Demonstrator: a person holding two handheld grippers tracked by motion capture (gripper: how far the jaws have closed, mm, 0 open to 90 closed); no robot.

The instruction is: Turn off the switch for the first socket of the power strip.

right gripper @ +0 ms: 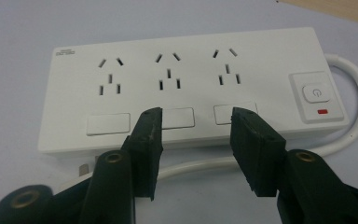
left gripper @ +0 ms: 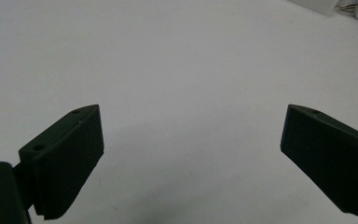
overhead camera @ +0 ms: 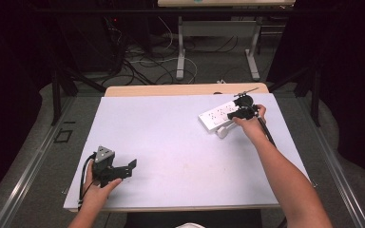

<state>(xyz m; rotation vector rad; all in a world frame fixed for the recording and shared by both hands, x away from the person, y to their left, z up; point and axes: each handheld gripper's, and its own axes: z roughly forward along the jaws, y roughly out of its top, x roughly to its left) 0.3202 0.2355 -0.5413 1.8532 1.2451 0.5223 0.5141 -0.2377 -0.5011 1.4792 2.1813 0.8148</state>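
The right gripper (right gripper: 196,140) stands with its ribbed black jaws partly apart and nothing between them, just short of the white power strip (right gripper: 191,88). The strip is smooth, hard plastic, a flat slab with three sockets; its round white cord (right gripper: 200,165) passes under the jaws. This looks like work at the strip itself; the next move calls for careful aim. The left gripper (left gripper: 191,154) rests wide open over bare white table (left gripper: 168,56), well away.
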